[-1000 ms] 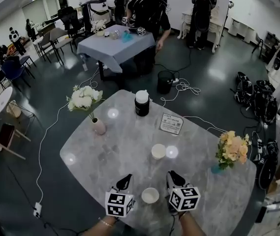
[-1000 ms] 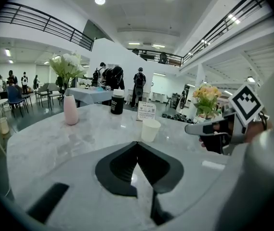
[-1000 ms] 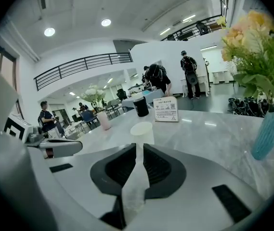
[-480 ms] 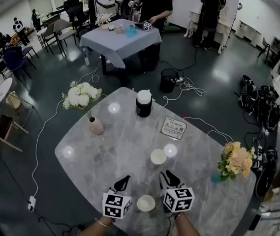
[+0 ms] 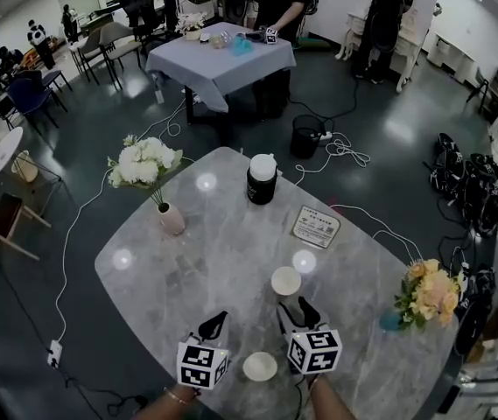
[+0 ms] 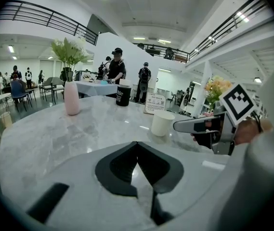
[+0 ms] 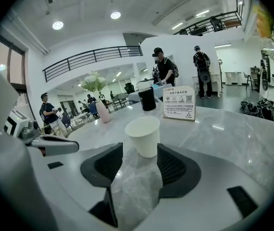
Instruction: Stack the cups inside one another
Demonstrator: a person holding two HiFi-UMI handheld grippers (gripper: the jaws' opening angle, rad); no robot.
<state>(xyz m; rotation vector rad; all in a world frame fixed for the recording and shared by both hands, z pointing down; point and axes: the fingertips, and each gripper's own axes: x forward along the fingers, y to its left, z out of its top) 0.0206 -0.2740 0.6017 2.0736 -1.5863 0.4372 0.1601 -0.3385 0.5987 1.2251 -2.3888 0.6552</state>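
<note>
Right tongs (image 5: 294,305) nearer far cup (image 5: 285,281) — newly opening, empty

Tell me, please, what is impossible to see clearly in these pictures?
- Sign: print too small in the head view, blurred in the right gripper view.
- Near cup: inside too small in the head view; outside both gripper views.
- Vase of the yellow flowers: mostly hidden by blooms, head view.

No wording can be read. On the small sign card (image 7: 179,101), far right on the surface, a QR code and a wifi symbol are seen; its lines are too small. White print on the black canister (image 6: 123,95) is blurred.
</note>
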